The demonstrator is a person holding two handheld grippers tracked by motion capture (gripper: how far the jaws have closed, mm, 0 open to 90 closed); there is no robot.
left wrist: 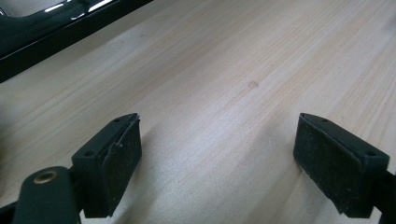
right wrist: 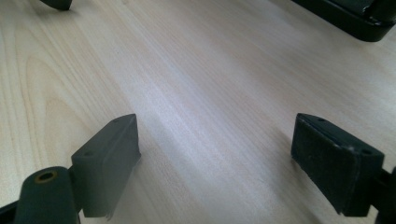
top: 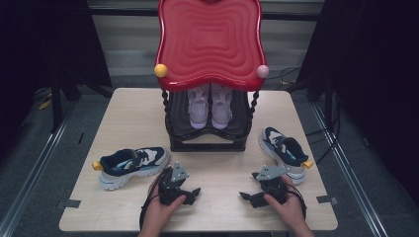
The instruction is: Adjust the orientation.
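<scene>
On the near half of the pale wooden table (top: 133,113), two hand-held grippers rest low over the bare surface, each grasped by one of the person's hands entering from the near edge. Left gripper (top: 193,192): jaws spread wide with nothing between them; in the left gripper view (left wrist: 217,158) only wood grain lies between the two black pads (left wrist: 122,161), and the dark base of the rack (left wrist: 56,32) crosses the upper left corner. Right gripper (top: 245,196): jaws likewise parted and empty; in the right gripper view (right wrist: 215,161) the pads (right wrist: 334,161) frame bare table, with the rack's base at upper right. The two grippers point toward each other across a gap of clear tabletop. Left navy-and-white sneaker (top: 131,165): lying on the table just to the left of the left gripper, toe toward the rack, a yellow ball (top: 97,166) at its heel, apart from the jaws. Right navy-and-white sneaker (top: 282,152): on the table beside the rack's right foot, near the right gripper but not touched, with an orange-yellow ball (top: 308,164) at its heel. Black two-tier rack (top: 207,138) with a red wavy top (top: 210,39) stands at the table's middle rear; a pair of pale lilac sneakers (top: 210,106) sits on its lower shelf.
</scene>
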